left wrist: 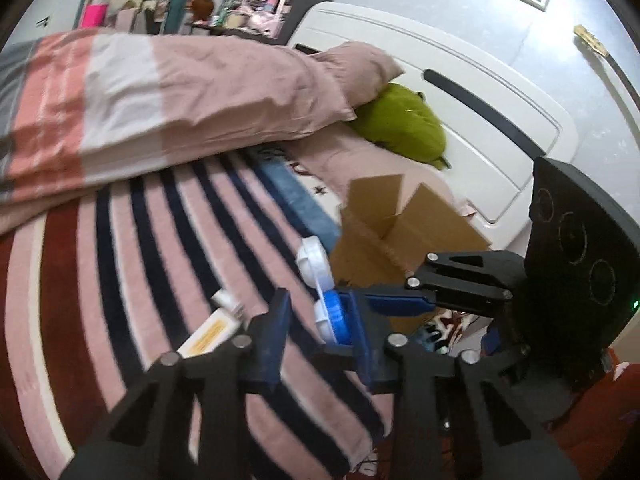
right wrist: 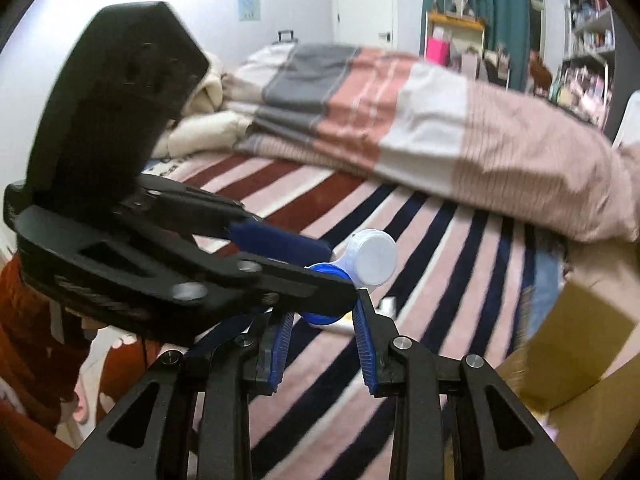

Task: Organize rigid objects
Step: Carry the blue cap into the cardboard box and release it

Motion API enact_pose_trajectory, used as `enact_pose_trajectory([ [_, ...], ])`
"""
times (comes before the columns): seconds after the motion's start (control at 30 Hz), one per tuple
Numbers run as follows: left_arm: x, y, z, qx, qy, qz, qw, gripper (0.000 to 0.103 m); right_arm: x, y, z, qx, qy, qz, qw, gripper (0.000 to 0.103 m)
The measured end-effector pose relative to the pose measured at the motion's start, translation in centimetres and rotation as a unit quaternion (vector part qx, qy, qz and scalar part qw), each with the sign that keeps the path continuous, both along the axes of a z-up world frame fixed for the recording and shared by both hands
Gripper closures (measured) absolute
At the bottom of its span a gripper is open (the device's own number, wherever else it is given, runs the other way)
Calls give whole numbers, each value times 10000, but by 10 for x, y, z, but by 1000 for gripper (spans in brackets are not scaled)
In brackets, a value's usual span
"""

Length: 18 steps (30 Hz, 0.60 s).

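Soft, even indoor light fills both views, with no hard shadows and no glare. Strong fisheye bending curves the walls and bed toward a dark round rim. Motion blur smears the box [right wrist: 576, 352] right of the right claw [right wrist: 322, 342] and the black claw parts; the far shelves are soft and noisy

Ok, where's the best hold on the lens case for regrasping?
Probably the lens case's white cap: it juts clear, while the blue cap sits between the left gripper's fingers. Come from the quilt side, jaws across its round rim.
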State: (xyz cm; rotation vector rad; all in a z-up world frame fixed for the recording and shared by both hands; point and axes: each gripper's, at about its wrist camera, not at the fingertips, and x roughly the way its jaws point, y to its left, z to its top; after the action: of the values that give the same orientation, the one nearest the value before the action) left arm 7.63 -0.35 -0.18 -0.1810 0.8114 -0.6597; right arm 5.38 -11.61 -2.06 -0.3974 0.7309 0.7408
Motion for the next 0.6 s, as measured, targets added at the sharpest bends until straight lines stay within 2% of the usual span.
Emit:
enact_pose_trajectory([
  [0.07, 1, -18, 11, 31, -96, -164, 9998, 88, 0, -12, 8, 65, -52, -63, 9999, 78],
  [0.3, 23, -93, 25, 172, -93, -640, 9978, 88, 8, -80, 25, 193, -169, -603, 9978, 78],
  [0.43, 40, -138, 20, 356, -41, -919, 9951, 88, 18, -116, 24, 131, -72, -1051, 9943, 78],
  [0.6, 62, -175, 7, 356, 225, -1316, 9904, 88, 29, -150, 17, 88, 94, -1450, 9893, 78],
])
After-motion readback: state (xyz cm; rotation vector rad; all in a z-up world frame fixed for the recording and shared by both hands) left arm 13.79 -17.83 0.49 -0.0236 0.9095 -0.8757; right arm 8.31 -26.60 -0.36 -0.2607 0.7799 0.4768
